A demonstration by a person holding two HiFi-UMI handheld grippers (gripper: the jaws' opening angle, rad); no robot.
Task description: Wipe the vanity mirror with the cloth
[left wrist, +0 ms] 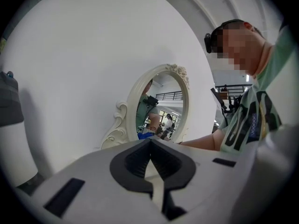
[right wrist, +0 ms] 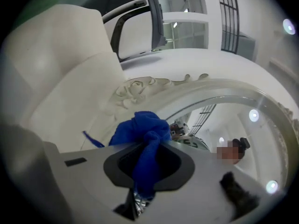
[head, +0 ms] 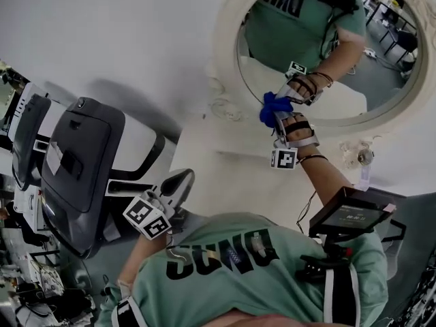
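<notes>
Right claw [head: 279, 119] gripping blue cloth [head: 271, 107], against mirror [head: 381, 80]

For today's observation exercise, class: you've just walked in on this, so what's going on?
A person holds a gripper in each hand. The right gripper, shut on a bunched blue cloth, presses it against the glass of the oval, cream-framed vanity mirror, near its rim. The left gripper, shut and empty, hangs low by the person's chest.

Wht wall [head: 136, 33], wht table [head: 225, 165], blk machine [head: 78, 162]
</notes>
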